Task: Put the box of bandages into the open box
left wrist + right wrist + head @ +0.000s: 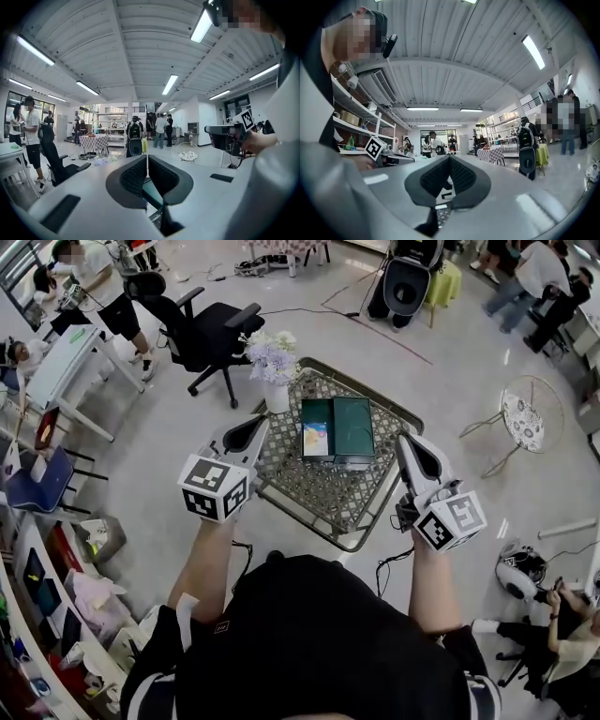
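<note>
The dark green open box [353, 427] lies on a small lattice-topped table [309, 498], its two halves side by side. A small colourful box of bandages [315, 439] rests in the left half. My left gripper [259, 425] is held up off the table's left edge, jaws shut and empty. My right gripper [404, 442] is raised off the table's right edge, also shut with nothing in it. Both gripper views look out level across the room: the left gripper [147, 157] and the right gripper [449, 158] show pads pressed together, with only a sliver of the table below.
A white vase of pale flowers [273, 367] stands on the table's far left corner. A black office chair [202, 329] is beyond it. A round white wire side table [525, 418] stands to the right. People and desks ring the room.
</note>
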The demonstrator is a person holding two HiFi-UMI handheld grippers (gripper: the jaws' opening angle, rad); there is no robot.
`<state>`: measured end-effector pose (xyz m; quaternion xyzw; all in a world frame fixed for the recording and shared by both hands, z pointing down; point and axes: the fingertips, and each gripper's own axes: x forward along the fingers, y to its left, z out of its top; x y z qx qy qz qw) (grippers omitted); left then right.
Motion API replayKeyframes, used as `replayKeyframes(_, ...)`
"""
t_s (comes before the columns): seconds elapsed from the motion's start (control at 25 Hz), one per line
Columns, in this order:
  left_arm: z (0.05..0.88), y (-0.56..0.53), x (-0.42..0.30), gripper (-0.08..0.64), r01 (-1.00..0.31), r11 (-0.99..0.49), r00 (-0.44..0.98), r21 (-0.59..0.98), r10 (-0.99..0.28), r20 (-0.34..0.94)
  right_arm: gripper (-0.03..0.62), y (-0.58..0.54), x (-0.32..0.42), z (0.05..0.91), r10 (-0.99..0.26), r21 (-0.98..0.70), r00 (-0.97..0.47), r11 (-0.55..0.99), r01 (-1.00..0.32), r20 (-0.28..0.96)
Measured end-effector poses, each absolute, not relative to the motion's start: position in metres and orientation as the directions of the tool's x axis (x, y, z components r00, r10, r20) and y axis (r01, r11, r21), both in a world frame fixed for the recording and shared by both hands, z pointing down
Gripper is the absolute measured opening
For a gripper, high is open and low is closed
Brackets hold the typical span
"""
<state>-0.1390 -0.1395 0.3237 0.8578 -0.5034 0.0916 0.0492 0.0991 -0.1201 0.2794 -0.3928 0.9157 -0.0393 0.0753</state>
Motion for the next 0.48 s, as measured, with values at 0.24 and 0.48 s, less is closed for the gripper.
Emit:
replayKeyframes(0.24,0.311,-0.146,-0.156,0.017,-0.874,-0.486,0.475,-0.013,-0.86,0.187,0.008,-0.125,0.09,0.245,-0.729,-0.15,-0.661,0.684,-0.714,-0.176)
replayKeyframes(0.48,0.331,-0.134,-0.174,0.017,-0.884,-0.467,0.463,0.037,-0.861,0.209,0.006,-0.115,0.094,0.273,-0.764,-0.151,-0.637,0.645,-0.749,-0.101)
